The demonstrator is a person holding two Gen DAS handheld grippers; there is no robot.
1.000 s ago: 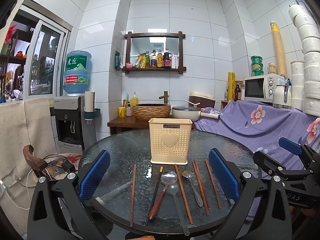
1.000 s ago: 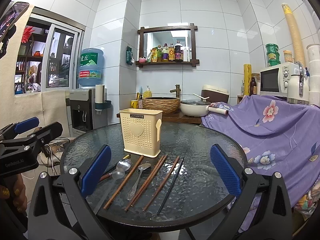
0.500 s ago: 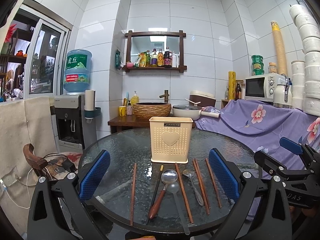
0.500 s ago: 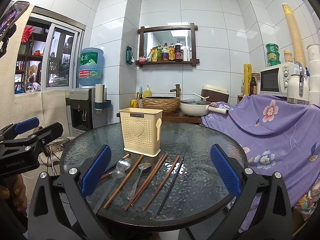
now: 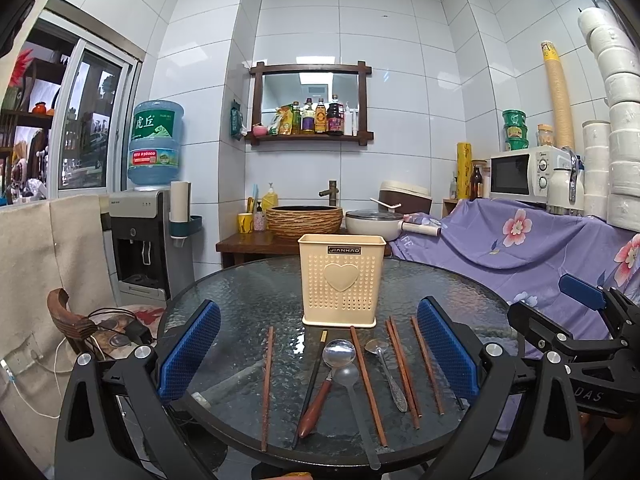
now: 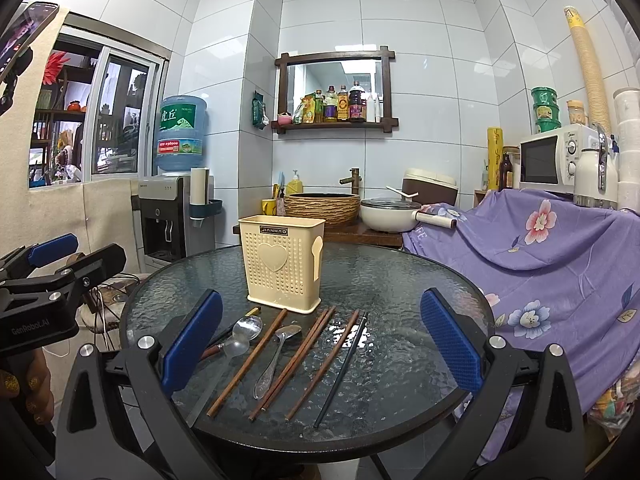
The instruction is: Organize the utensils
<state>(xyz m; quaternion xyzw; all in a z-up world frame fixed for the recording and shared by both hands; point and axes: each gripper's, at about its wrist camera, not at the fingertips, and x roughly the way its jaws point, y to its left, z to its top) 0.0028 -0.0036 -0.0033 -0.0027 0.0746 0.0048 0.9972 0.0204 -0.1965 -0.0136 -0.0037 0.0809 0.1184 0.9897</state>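
Both hand-held grippers, left (image 5: 318,354) and right (image 6: 320,338), are hovering spread wide, grasping nothing. Utensils (image 5: 362,380) are lying on the glass table (image 6: 400,280) before the holder (image 5: 341,280); crowded chopsticks risk double-grabbing or rolling off.

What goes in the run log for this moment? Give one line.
phase: pre-grasp | left gripper: open, empty | right gripper: open, empty | utensils: on glass table | holder: upright behind them

utensil holder (image 5: 340,281) upright mid desk (image 5: 240,292), chopsticks (image 5: 402,366) and spoons (image 5: 338,352) in row before it, sink (image 5: 304,220) behind
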